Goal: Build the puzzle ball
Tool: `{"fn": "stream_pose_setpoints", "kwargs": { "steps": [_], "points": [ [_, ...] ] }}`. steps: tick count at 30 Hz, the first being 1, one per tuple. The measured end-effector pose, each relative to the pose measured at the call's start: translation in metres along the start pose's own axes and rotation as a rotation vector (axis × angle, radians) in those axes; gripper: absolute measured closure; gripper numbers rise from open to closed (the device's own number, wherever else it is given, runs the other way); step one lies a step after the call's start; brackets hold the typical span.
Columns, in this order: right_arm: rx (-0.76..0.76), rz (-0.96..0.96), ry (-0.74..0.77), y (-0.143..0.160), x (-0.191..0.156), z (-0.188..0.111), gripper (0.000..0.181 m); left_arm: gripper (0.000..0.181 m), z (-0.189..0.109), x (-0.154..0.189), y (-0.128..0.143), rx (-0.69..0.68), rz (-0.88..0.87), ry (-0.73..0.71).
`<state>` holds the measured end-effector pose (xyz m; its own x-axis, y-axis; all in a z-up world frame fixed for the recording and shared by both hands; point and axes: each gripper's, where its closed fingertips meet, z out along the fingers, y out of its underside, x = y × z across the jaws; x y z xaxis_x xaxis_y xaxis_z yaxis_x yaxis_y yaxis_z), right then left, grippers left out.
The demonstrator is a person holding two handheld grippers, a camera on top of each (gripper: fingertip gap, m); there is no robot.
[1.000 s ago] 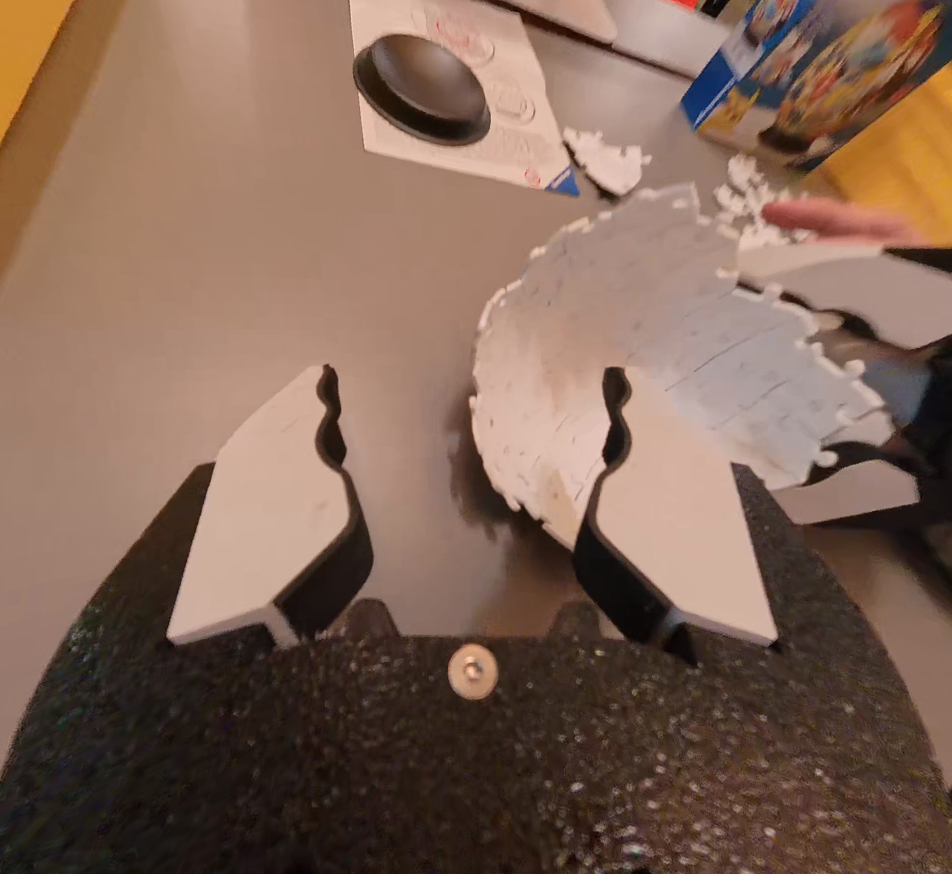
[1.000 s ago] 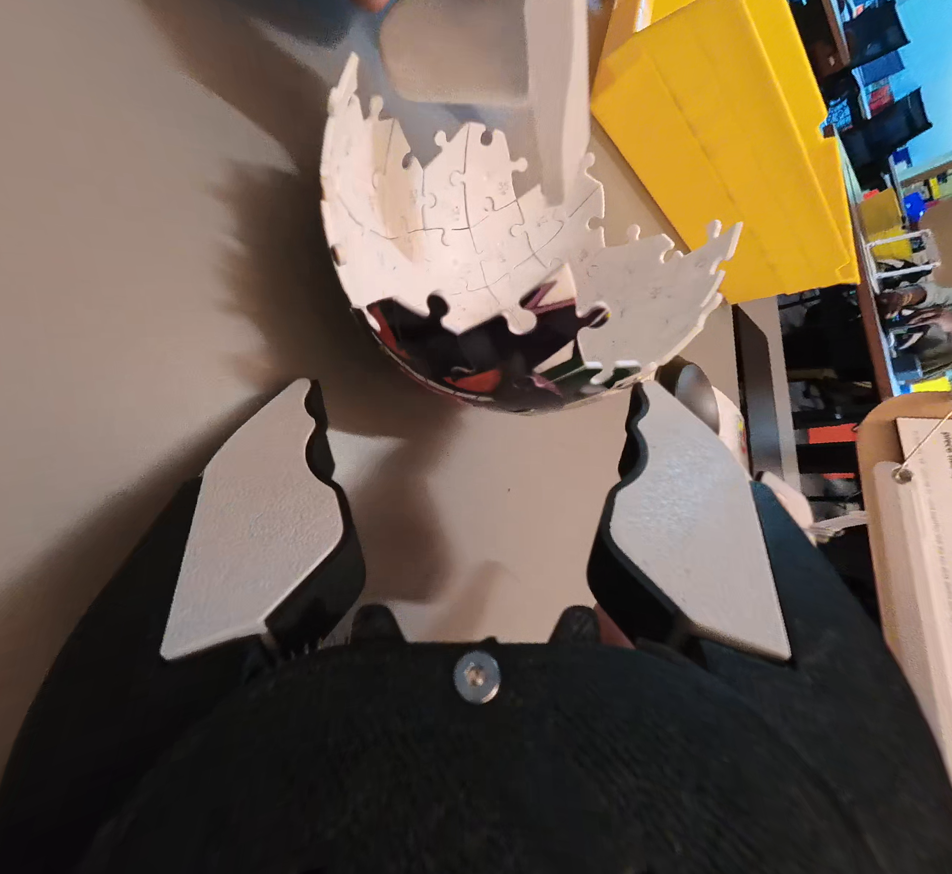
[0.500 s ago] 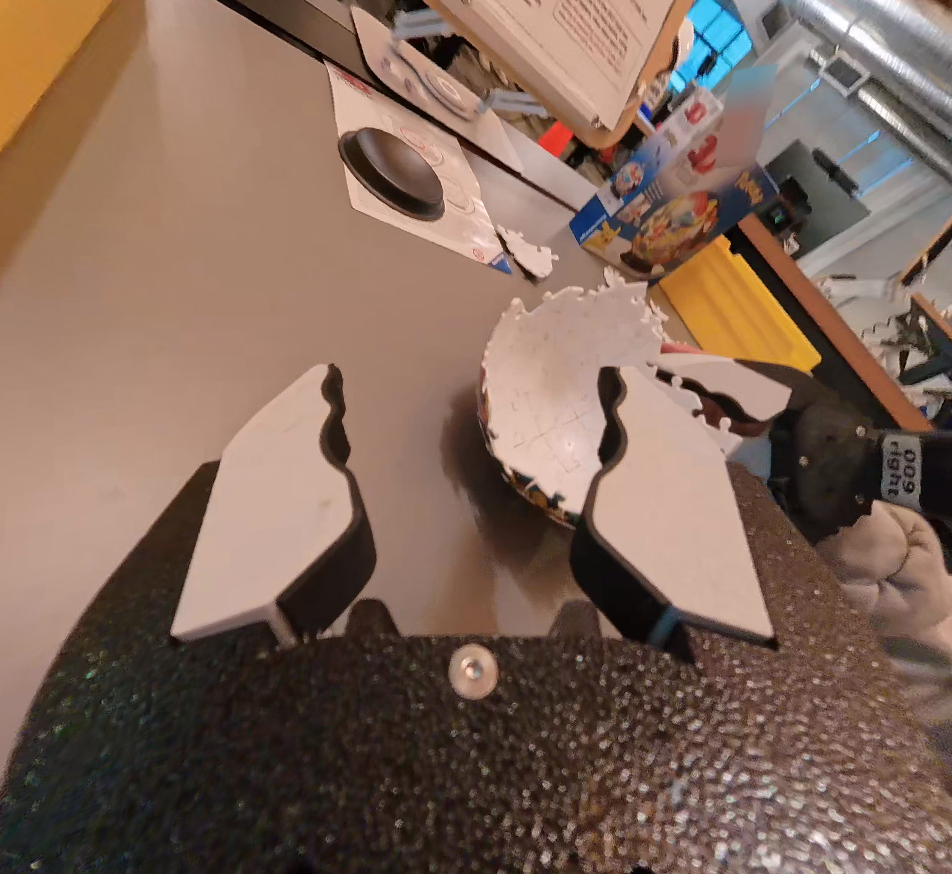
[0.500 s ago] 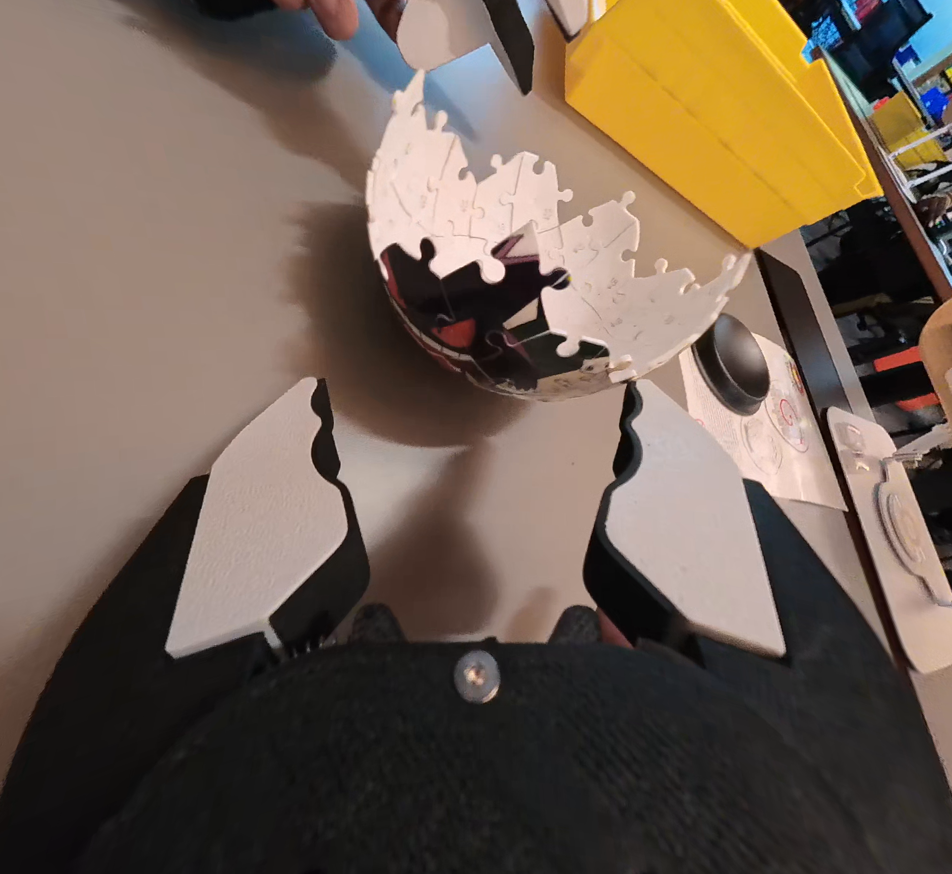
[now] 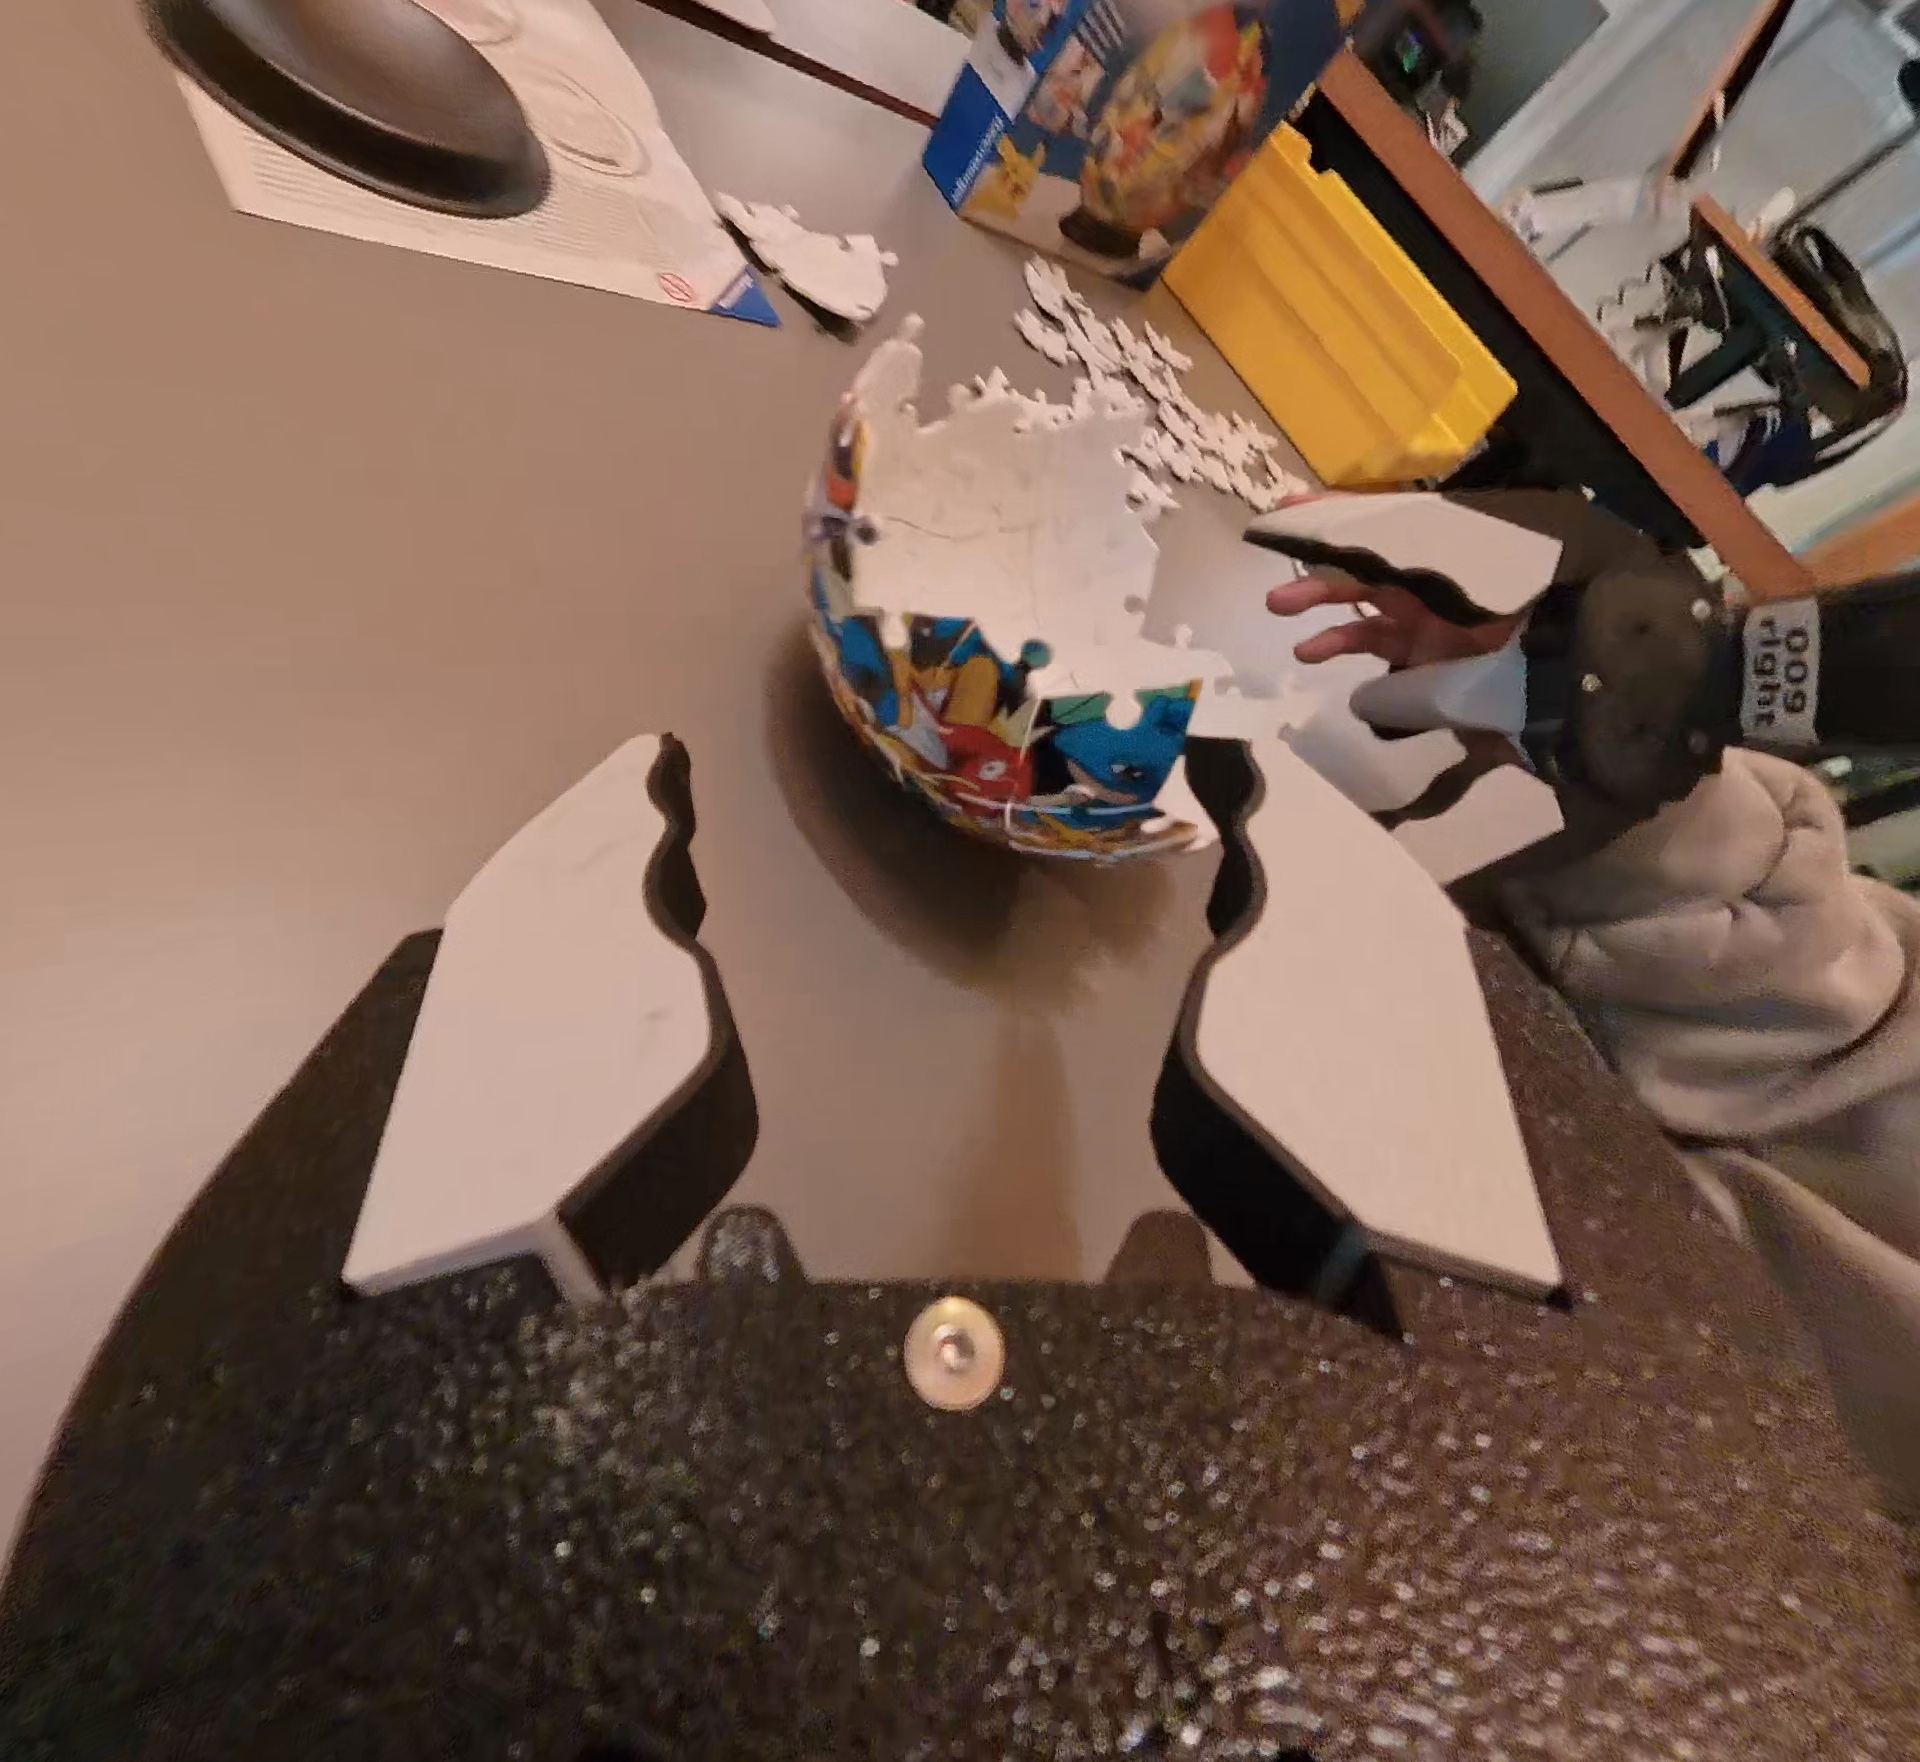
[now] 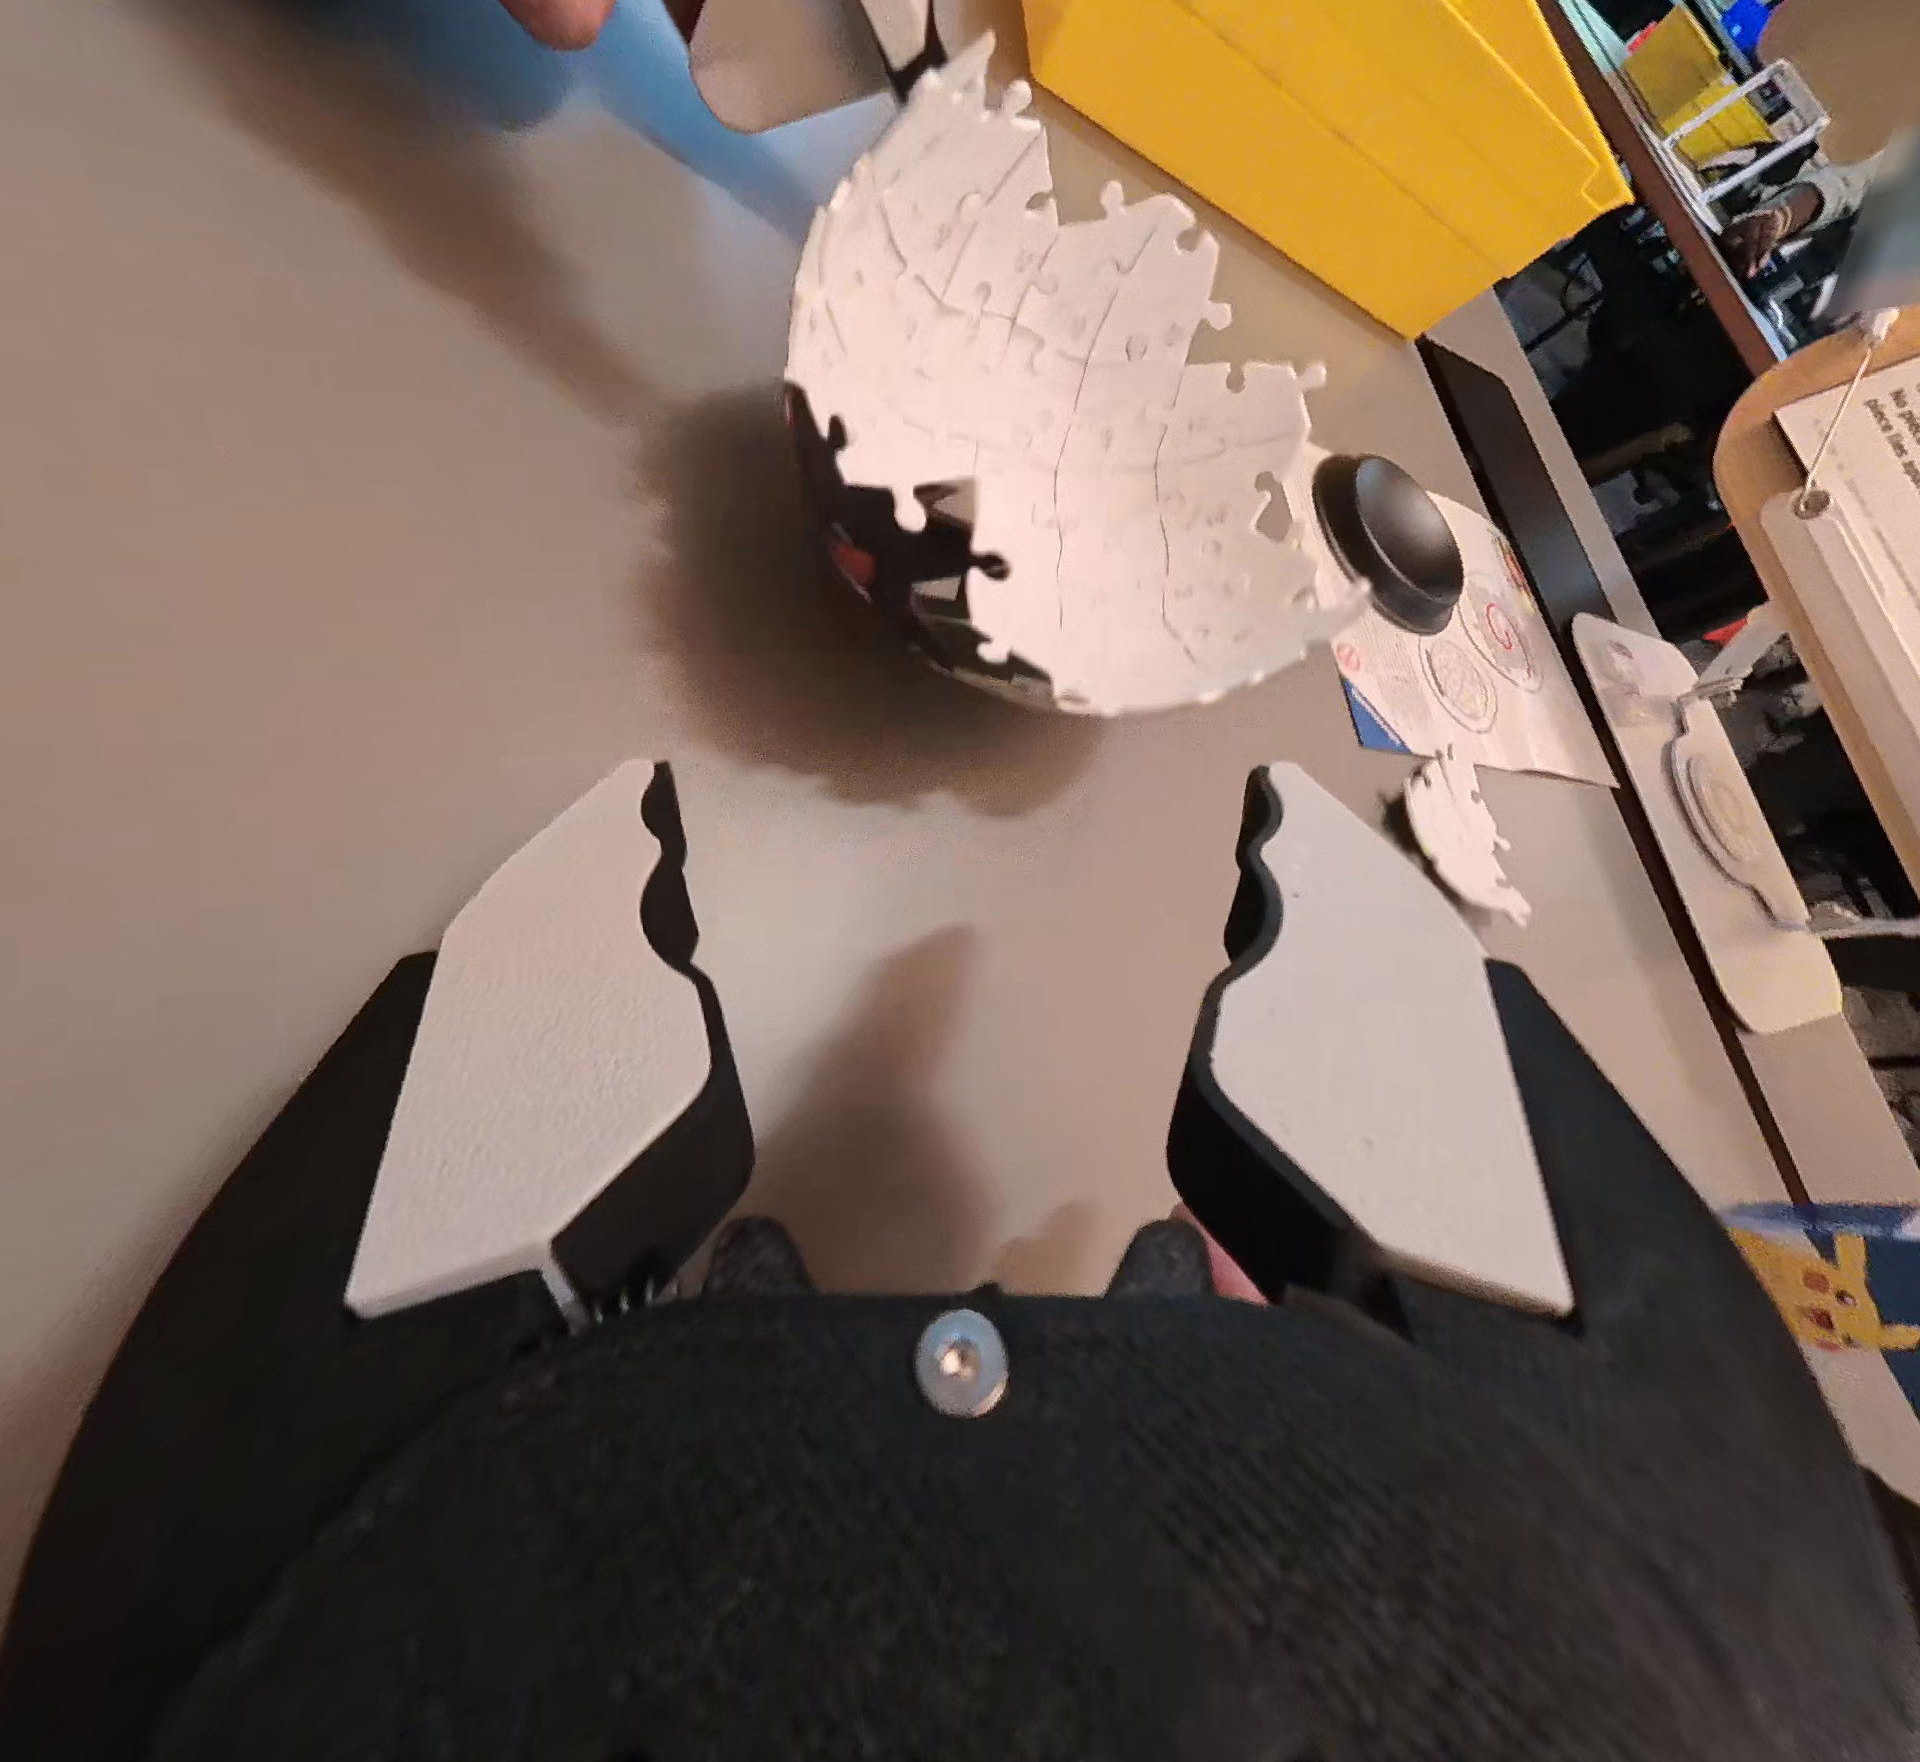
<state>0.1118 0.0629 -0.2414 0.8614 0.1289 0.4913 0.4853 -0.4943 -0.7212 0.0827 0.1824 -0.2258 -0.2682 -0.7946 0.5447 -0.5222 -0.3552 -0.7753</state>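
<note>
While both grippers (image 5: pixel 951 756) (image 6: pixel 956 787) gape, holding nothing

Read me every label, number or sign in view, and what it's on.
I don't quote writing; these carry it.
White band on the right gripper: sharp print.
Blue puzzle box: blurred print.
Instruction sheet: too small.
Clipboard page: cut off, blurred.
</note>
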Motion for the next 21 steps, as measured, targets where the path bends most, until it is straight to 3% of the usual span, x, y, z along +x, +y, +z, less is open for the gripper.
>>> {"fn": "stream_pose_setpoints", "kwargs": {
  "steps": [5, 9, 12, 21],
  "points": [
    [-0.097, 0.022, 0.078, 0.03, 0.013, -0.035, 0.089, 0.084, -0.001, 0.007, 0.002, -0.022, 0.095, -0.021],
    [-0.271, 0.098, 0.151, 0.083, 0.043, -0.069, 0.089, 0.084, -0.003, 0.01, 0.0, -0.029, 0.133, -0.045],
    [-0.291, 0.195, 0.204, 0.11, 0.066, -0.086, 0.095, 0.086, -0.004, 0.01, -0.002, -0.025, 0.184, -0.072],
    [-0.264, 0.195, 0.179, 0.128, 0.09, -0.072, 0.114, 0.094, 0.009, 0.026, 0.01, -0.063, 0.235, -0.01]
  ]
}}
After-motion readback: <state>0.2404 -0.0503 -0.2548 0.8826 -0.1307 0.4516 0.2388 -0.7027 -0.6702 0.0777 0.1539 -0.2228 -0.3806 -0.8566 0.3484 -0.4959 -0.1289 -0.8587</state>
